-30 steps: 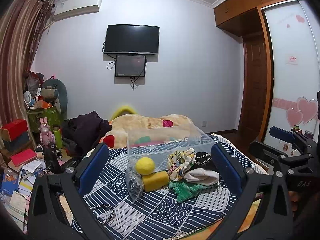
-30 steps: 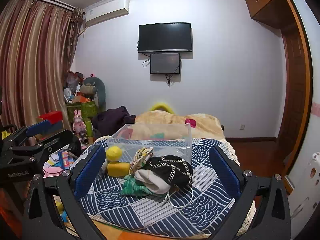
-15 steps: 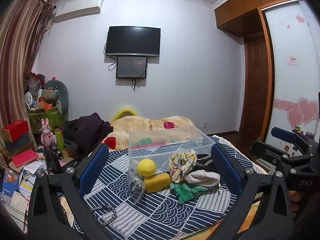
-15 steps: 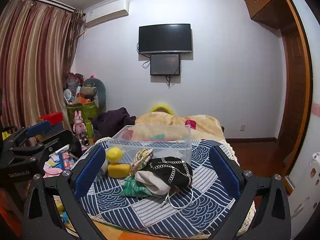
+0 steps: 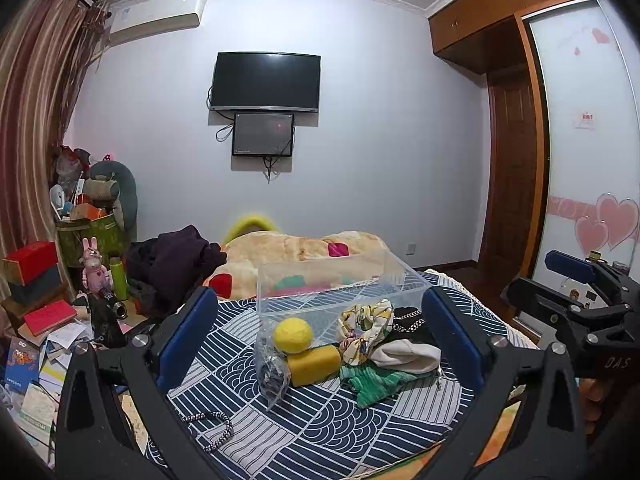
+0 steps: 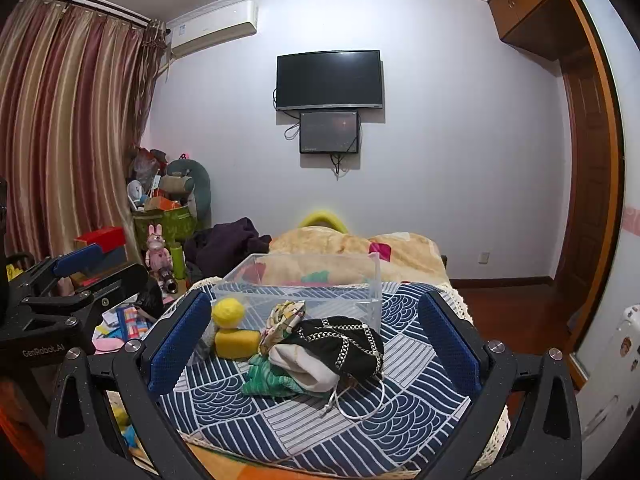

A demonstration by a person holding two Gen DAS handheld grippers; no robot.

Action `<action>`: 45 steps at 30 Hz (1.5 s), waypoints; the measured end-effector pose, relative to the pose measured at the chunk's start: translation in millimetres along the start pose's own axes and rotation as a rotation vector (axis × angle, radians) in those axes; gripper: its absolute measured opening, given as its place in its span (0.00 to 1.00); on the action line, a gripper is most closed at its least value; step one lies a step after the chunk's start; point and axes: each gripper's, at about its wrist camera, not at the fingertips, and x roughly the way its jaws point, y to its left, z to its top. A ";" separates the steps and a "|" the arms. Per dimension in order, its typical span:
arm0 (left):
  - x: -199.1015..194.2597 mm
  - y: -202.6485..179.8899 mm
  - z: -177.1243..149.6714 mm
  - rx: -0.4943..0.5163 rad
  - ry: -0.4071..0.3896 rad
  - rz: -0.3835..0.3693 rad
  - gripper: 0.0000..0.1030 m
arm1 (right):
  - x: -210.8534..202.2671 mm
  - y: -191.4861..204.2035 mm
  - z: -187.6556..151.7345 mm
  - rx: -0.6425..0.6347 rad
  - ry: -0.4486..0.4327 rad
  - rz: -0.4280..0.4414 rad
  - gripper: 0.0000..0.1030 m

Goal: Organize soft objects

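Both grippers are held level above the near edge of the bed, neither touching anything. The left gripper [image 5: 320,332] has its blue-padded jaws spread wide and grasps nothing; the right gripper [image 6: 316,332] is likewise released and empty. Each frames the work area between its fingers, which suits a survey of the pile before a pick.

The soft objects lie grouped at the lower centre of both views, on the navy-and-white patterned bedspread [image 5: 320,420]. In the left wrist view the items are:

- a round yellow fuzzy ball [image 5: 293,334], resting on top of a yellow cylindrical sponge block [image 5: 314,364];
- a floral fabric scrunchie [image 5: 362,330], just right of the ball;
- a cream knitted cloth [image 5: 408,356], overlying a green striped cloth [image 5: 376,384];
- a small clear plastic bag with dark contents [image 5: 272,372], leaning against the sponge block.

In the right wrist view a black fabric pouch with a metal chain [image 6: 340,344] sits on top of the cream cloth.

A clear rectangular plastic bin [image 5: 340,292] stands directly behind the pile, open side up. It appears to hold none of the pile, so sorting has probably not started. The bin's position just beside the pile keeps each transfer short.
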 end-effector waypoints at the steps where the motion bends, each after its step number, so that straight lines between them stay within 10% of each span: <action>1: 0.2 0.1 0.1 -0.001 0.001 -0.001 1.00 | 0.0 -0.3 0.1 0.000 -0.001 0.000 1.00; 36: -1.6 0.9 0.9 0.004 0.002 -0.011 1.00 | -7.2 2.4 1.7 0.002 -0.022 0.020 1.00; 45: 35.1 20.6 -8.6 -0.017 0.098 0.000 1.00 | 29.1 -8.8 -13.3 0.002 0.114 0.012 1.00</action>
